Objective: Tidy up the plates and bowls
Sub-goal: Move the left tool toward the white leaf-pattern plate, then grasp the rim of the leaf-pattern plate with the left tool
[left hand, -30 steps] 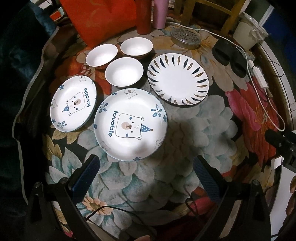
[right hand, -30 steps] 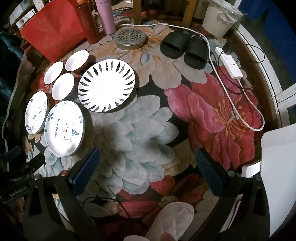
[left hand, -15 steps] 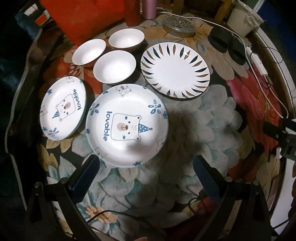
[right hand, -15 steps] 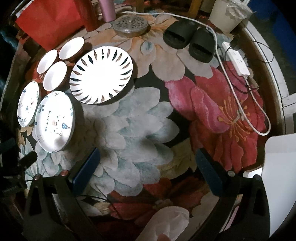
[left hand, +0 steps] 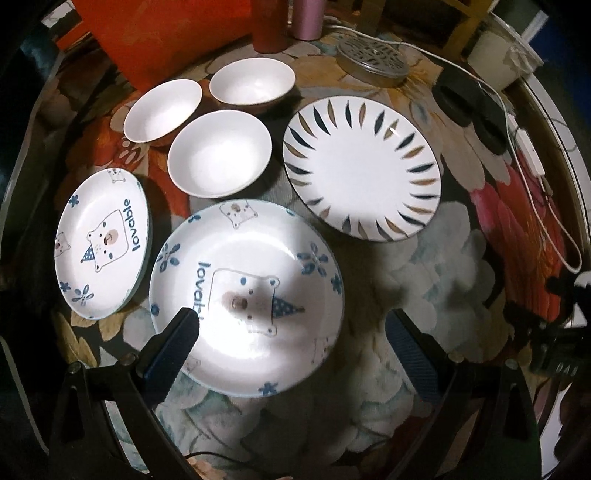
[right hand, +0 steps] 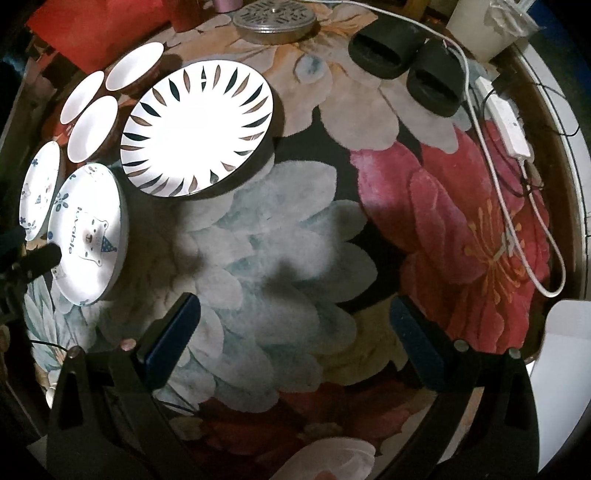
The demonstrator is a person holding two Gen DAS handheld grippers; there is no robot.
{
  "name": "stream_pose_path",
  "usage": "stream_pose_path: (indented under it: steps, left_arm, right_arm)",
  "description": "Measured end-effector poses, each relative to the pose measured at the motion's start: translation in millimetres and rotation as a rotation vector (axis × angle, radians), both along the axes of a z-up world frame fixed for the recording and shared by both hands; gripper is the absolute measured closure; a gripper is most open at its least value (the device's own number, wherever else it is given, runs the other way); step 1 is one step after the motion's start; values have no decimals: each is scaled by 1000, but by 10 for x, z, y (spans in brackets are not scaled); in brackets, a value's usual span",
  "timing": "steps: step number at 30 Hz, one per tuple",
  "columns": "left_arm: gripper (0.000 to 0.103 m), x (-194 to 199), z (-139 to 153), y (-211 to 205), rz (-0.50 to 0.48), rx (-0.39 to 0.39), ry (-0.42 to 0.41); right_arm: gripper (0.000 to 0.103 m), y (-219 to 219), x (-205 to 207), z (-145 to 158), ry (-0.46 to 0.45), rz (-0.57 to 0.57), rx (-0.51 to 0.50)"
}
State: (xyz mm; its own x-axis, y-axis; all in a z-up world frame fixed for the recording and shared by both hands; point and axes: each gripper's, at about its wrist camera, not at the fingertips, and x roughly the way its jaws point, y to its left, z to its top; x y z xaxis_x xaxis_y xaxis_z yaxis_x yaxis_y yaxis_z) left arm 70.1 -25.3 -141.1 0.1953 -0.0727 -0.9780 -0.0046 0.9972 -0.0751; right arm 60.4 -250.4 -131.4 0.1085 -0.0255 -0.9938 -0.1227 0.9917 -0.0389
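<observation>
A large bear-print "lovable" plate [left hand: 246,295] lies on the floral rug, straight under my open left gripper [left hand: 291,332]; the left fingertip [left hand: 184,325] overlaps its near rim. A smaller bear plate [left hand: 101,243] sits to its left. Three white bowls [left hand: 219,162] [left hand: 162,110] [left hand: 252,82] cluster behind. A leaf-pattern plate [left hand: 364,168] lies to the right. In the right wrist view, my open right gripper [right hand: 295,314] hovers over bare rug, with the leaf-pattern plate [right hand: 197,127] ahead on the left and the large bear plate [right hand: 88,236] at far left.
Black slippers [right hand: 406,62], a white power strip [right hand: 506,118] with cable and a round metal lid [right hand: 273,18] lie at the back right. A red bag [left hand: 166,33] and two bottles [left hand: 267,26] stand behind the bowls. The floral rug [right hand: 288,240] spreads ahead of the right gripper.
My left gripper has moved forward and down, so the large bear plate now sits between its fingers. My right gripper has also advanced toward the leaf-pattern plate. No dish has moved.
</observation>
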Motion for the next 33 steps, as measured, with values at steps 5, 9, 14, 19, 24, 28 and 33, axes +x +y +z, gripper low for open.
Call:
stream_pose_path:
  steps: [5, 9, 14, 19, 24, 28, 33]
  left_arm:
    - [2, 101, 7, -8, 9, -1, -34]
    - [2, 189, -19, -8, 30, -25, -45]
    - [6, 343, -85, 48, 62, -114, -63]
    - [8, 491, -142, 92, 72, -207, -88]
    - [23, 628, -230, 112, 97, -344, -110]
    - [58, 708, -359, 79, 101, -378, -117]
    - [58, 770, -479, 62, 107, -360, -141]
  right_arm:
    - [0, 44, 12, -75, 5, 16, 3]
    - [0, 46, 30, -116, 9, 11, 19]
    - [1, -59, 179, -170, -1, -43, 76]
    - [1, -159, 469, -151, -58, -87, 150]
    - [10, -218, 660, -153, -91, -106, 231]
    - [12, -256, 738, -169, -121, -105, 277]
    - [12, -254, 819, -232, -146, -95, 324]
